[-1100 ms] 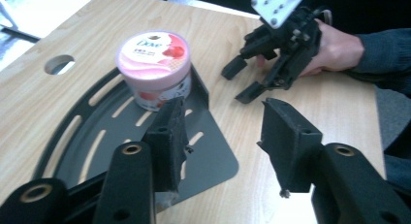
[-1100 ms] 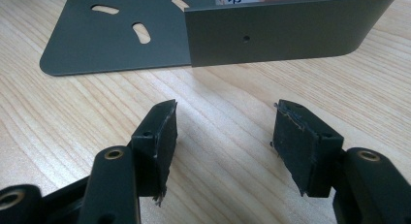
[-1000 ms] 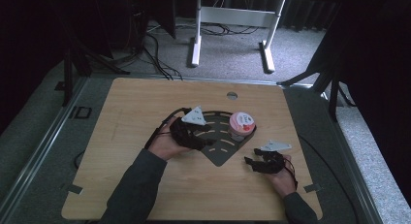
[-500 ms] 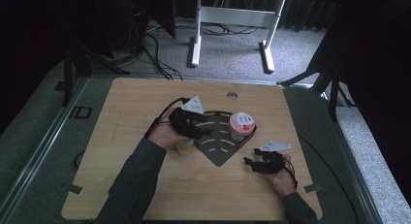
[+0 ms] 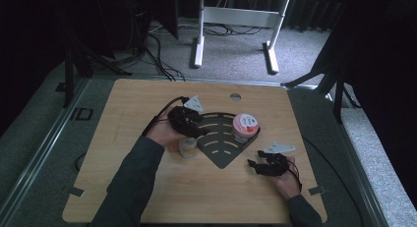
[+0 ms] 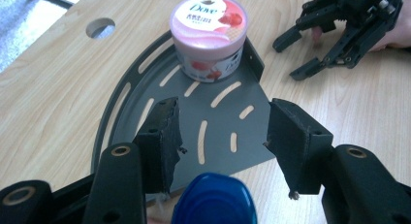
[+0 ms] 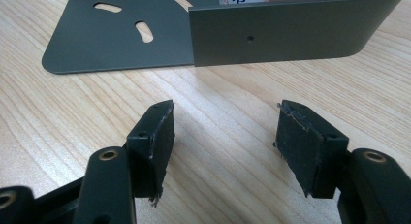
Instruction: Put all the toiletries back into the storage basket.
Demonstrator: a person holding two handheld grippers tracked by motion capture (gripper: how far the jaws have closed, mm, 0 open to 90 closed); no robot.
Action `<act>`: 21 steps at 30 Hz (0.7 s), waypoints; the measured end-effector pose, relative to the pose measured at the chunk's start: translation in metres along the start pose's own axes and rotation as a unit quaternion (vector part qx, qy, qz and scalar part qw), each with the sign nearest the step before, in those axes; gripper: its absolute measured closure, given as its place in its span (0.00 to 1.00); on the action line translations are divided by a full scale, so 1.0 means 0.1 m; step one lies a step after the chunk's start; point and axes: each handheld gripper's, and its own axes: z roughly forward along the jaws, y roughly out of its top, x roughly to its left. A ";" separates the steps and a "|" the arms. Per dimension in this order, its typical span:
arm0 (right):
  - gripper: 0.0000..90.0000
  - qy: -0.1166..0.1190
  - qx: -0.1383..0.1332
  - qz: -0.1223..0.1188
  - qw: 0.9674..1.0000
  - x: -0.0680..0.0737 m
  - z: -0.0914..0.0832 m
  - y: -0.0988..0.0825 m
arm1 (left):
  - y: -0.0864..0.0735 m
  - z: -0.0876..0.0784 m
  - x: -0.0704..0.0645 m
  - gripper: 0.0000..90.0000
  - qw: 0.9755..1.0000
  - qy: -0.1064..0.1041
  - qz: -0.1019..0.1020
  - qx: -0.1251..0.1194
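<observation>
The left hand-held gripper is held wide above a blue-capped bottle, seemingly for shelving beside the jar; the right hand-held gripper is rested wide, empty.

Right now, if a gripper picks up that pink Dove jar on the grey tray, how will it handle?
The Dove jar looks squat and broad-based, so probably hard to tip. Its glossy plastic wall may slip between the jaws. Its round sides would likely slide, checked by the grey tray wall.

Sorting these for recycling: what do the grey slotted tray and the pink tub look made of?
The grey slotted tray looks like thin sheet metal with a matt coating: a bent-up wall and punched slots. The pink tub seems glossy plastic with a printed label; I can't be sure.
</observation>
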 end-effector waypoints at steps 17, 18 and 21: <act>0.43 0.004 -0.001 0.001 1.000 -0.01 0.00 0.00 | -0.06 0.05 0.07 0.50 0.999 0.005 -0.003 0.043; 0.43 0.004 -0.001 0.001 1.000 -0.01 0.00 0.00 | -0.06 0.05 0.08 0.49 0.999 0.001 -0.005 0.045; 0.43 0.004 -0.001 0.001 1.000 0.00 0.00 0.00 | -0.05 0.05 0.08 0.47 0.998 0.002 -0.003 0.059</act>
